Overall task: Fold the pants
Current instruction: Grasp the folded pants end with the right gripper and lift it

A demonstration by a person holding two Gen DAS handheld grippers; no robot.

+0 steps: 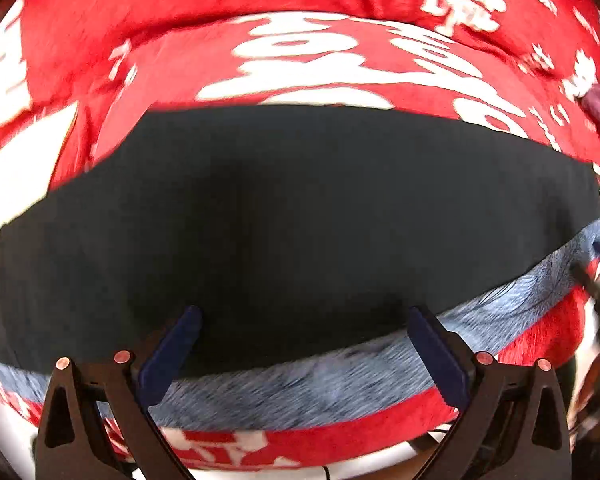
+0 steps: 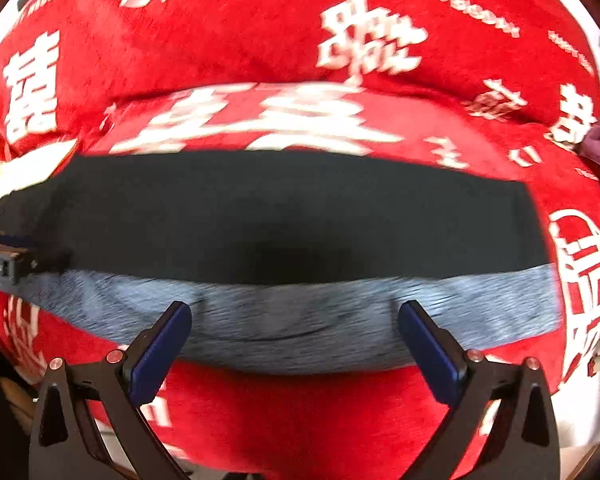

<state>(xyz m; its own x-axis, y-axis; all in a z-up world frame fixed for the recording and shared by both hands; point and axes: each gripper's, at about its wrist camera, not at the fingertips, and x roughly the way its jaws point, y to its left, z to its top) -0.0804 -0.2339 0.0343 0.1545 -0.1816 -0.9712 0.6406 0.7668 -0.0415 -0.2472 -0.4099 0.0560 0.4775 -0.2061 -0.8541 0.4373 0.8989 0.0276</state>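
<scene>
Across frame centre, both views: pants (image 2: 292,208) flat on red blanket (image 2: 260,32). Left gripper (image 1: 300,320), right gripper (image 2: 294,314) fingers released, empty. Risk: pinching fleecy grey lining (image 2: 300,320) alone, layers sliding, fold skewing.

Black matt cloth pants (image 2: 300,208), fuzzy grey-blue lining (image 2: 300,320). Soft, fluffy red blanket with white signs (image 2: 260,32). Smooth blue plastic gripper fingers (image 1: 172,352).

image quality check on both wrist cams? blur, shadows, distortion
Left wrist view: strong fisheye bowing, motion smear on the grey lining band and blanket print, dark patch mid-pants. Right wrist view: same bowing, lining and nearer print smeared, far print sharper; both open grippers stay crisp.
</scene>
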